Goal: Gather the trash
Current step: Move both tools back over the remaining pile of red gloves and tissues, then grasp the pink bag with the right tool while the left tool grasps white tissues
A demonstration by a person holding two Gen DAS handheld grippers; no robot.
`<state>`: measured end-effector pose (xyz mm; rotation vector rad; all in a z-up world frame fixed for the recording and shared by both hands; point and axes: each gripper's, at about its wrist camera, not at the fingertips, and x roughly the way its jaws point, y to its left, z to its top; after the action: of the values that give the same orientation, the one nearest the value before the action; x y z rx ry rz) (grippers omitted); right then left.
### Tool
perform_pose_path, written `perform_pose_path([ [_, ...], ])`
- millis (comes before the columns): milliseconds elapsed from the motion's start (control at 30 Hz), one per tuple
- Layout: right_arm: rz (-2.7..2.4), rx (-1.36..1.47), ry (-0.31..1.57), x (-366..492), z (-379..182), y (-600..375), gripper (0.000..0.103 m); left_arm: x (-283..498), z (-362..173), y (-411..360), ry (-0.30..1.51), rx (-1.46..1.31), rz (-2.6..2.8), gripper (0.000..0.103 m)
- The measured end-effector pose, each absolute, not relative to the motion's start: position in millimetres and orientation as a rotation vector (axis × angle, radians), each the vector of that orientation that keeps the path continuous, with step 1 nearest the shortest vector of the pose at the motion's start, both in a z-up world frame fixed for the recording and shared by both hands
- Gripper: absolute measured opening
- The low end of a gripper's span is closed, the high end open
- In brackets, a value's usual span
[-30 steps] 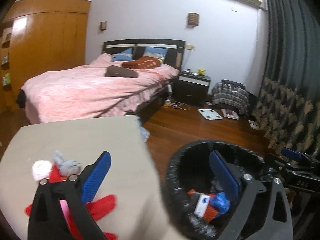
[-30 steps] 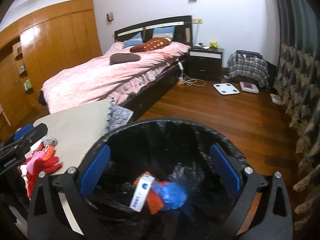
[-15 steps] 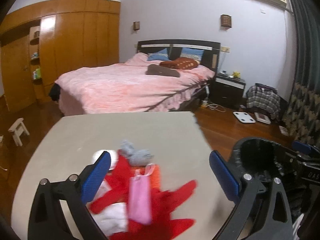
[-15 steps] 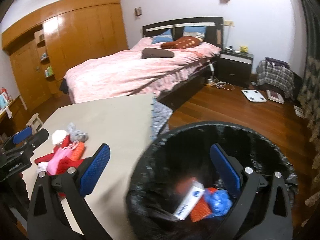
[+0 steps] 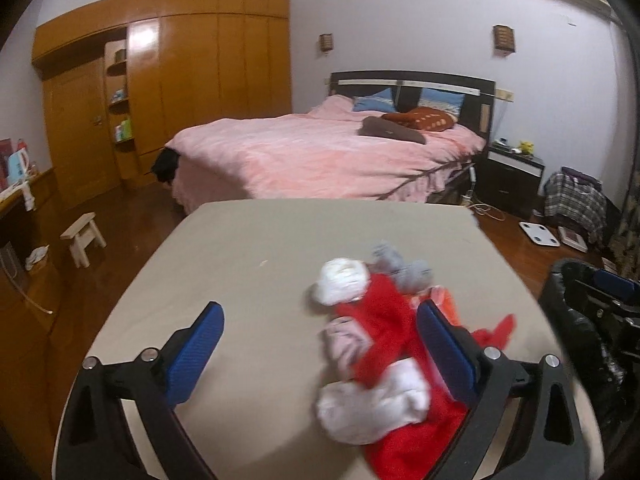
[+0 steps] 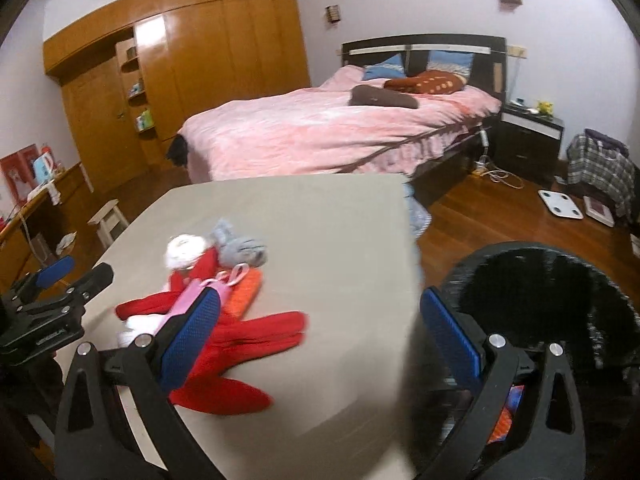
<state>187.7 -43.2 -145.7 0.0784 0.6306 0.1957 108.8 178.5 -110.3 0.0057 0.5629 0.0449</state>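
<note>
Left claw (image 5: 320, 344): jaws spread wide, nothing between the blue pads, held over the near part of the bench (image 5: 248, 264).
Right claw (image 6: 320, 332): jaws wide apart and empty, straddling the bench's right edge, one pad over the cloth pile, the other over the bin.
Cloth pile (image 5: 384, 332): red, white, pink, grey and orange pieces heaped together on the bench, at 3 o'clock from the left claw's centre, partly behind its right pad.
Red glove (image 6: 248, 344): lies flat at the pile's near side, fingers splayed.
Trash bin (image 6: 552, 292): black-lined, on the floor just off the bench's right edge, at 3 o'clock from the pile; something orange and blue shows inside, blurred.
Bed (image 5: 320, 152): pink cover, at 12 o'clock beyond the bench.
</note>
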Motion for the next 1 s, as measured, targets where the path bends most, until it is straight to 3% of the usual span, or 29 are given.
perform_pose_path([
  [133,0.241,0.066,0.636,194,-151,-15,0.096,108,-117,195,0.568,0.006,0.071,0.093],
  [267,0.283,0.060,0.659,199,-159,7,0.086,108,-123,207,0.577,0.001,0.086,0.092],
  [433,0.333,0.057,0.695,202,-169,33,0.080,106,-128,220,0.585,-0.004,0.102,0.092],
  [533,0.358,0.043,0.718,203,-176,44,0.073,106,-128,224,0.588,-0.009,0.112,0.092],
  [600,0.372,0.035,0.739,203,-181,50,0.061,106,-130,228,0.590,-0.014,0.117,0.092],
  [1000,0.410,0.006,0.768,199,-193,62,0.035,105,-132,230,0.598,-0.032,0.116,0.091],
])
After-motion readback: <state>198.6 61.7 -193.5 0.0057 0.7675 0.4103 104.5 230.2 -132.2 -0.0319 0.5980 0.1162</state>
